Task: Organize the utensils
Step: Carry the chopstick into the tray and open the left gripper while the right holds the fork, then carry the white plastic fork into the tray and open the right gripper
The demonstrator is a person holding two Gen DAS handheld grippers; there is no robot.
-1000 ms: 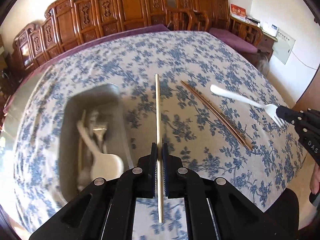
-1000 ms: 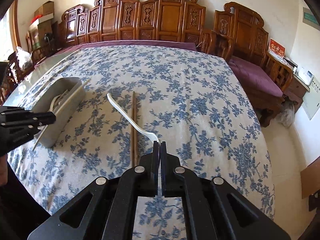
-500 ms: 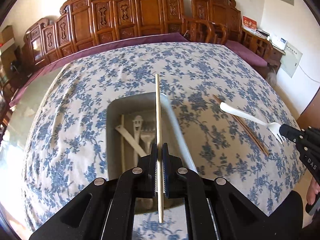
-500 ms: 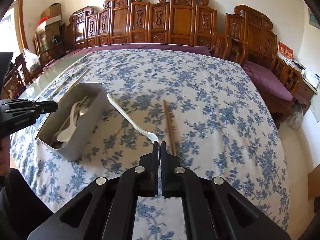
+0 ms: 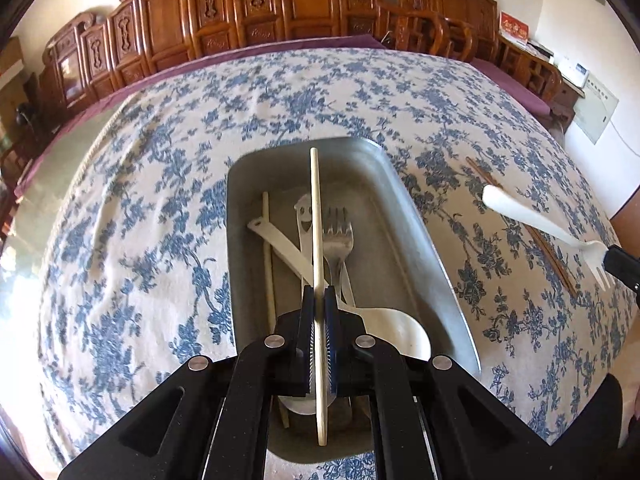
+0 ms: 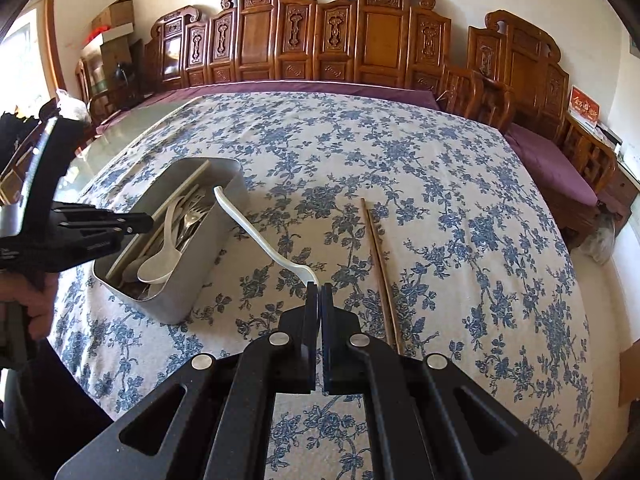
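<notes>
Left wrist view: your left gripper (image 5: 319, 300) has its fingers clamped on a pale chopstick (image 5: 316, 216), held above the metal tray (image 5: 424, 216). Right gripper (image 6: 320, 300) fingers pinch the white fork (image 6: 256, 232) by its tines, just beside the tray; brown chopsticks (image 6: 380, 268) lie on the bench.

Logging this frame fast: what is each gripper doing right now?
Left gripper: closed on a pale wooden chopstick.
Right gripper: closed on a white plastic fork.

Bright daylight from the left, glare on the tablecloth (image 5: 24, 240), sharp focus, fisheye-bent dark corners
</notes>
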